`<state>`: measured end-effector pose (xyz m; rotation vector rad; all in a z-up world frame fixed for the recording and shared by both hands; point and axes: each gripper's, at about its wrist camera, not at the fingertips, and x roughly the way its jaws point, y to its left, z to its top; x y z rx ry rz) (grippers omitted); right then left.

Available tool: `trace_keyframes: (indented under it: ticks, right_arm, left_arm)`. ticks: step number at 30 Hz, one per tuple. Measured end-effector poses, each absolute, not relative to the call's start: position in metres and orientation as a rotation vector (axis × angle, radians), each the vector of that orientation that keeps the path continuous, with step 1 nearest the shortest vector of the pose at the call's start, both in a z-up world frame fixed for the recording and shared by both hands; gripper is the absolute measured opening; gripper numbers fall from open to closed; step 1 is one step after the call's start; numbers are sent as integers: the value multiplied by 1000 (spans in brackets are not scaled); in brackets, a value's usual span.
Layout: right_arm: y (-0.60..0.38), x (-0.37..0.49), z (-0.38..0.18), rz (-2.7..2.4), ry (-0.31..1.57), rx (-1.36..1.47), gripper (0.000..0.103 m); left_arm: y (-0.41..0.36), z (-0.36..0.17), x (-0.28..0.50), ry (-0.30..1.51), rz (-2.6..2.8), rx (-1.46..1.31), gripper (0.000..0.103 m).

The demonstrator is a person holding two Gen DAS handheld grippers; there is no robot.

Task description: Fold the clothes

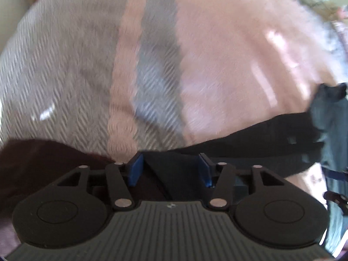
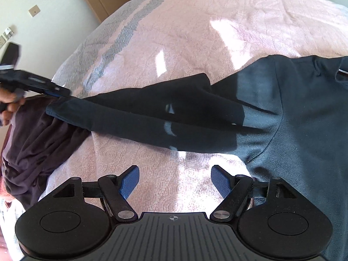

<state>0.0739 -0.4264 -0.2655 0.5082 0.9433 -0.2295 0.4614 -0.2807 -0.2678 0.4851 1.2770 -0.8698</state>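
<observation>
On the pink bedspread (image 2: 195, 21) lies a dark shirt (image 2: 304, 119), its sleeve (image 2: 141, 117) stretched toward the left gripper (image 1: 171, 169), whose jaws stand partly apart over the cuff without pinching it, while the right gripper (image 2: 175, 180) hangs wide open, empty.

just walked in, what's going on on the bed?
A person with a handheld gripper in each hand is folding a dark navy long-sleeved top spread on a pink textured bedspread. The left gripper sits open over the sleeve's cuff end, beside a crumpled maroon garment. The right gripper hovers open above bare bedspread, holding nothing.
</observation>
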Motion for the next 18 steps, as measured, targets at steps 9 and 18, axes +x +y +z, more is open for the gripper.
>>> trace_keyframes:
  ticks: [9,18]
  right_arm:
    - [-447,75,-267,-334,878,541,76]
    - [-458,77,-302,-300,976,619,76]
  left_arm:
    - [-224,-186,420,1048,-917,446,0]
    - [-211,-219,415,1089,-835,525,9]
